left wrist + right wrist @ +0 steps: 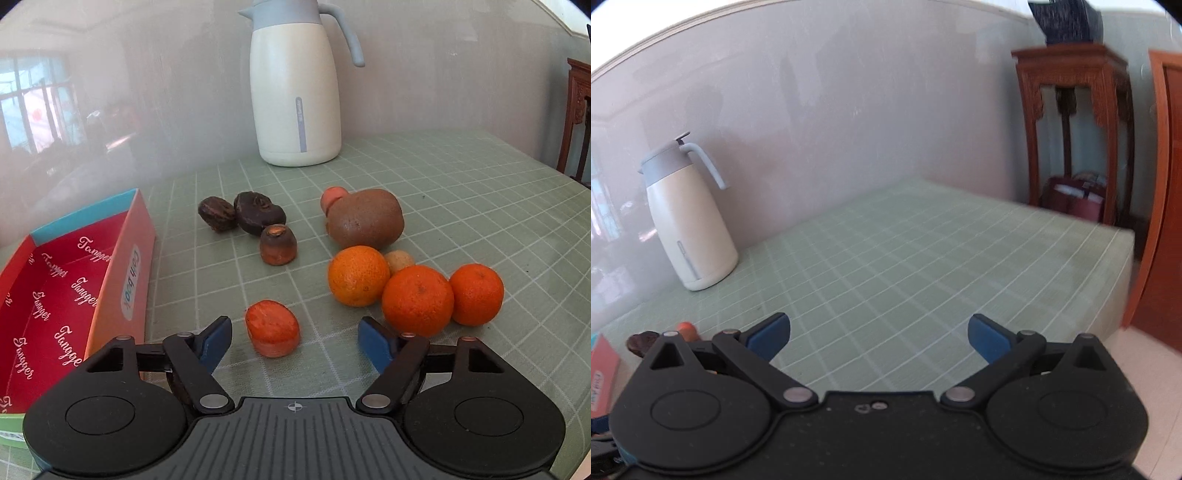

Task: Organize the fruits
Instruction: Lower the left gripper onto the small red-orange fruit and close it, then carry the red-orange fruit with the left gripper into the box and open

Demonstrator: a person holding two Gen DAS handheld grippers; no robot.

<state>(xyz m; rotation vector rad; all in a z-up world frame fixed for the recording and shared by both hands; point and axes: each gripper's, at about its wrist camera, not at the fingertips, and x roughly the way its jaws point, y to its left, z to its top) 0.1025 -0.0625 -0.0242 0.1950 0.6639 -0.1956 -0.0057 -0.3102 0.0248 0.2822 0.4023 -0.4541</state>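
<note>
Now | carrot piece [272,328] cut face up-left | left fingers [218,341] apart, unheld | right fingers [768,336] apart, empty

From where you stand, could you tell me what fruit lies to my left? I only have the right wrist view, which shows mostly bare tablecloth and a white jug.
Observer: Three oranges sit clustered together, with a brown kiwi just behind them.
Operator: Thank you. Is the left tongs holding anything?
Observer: No. The left tongs stand open around an orange carrot chunk, pads not touching it.
Operator: Is there a container for the fruit?
Observer: Yes, an open red box lies left of the carrot chunk, with nothing visible inside.
</note>
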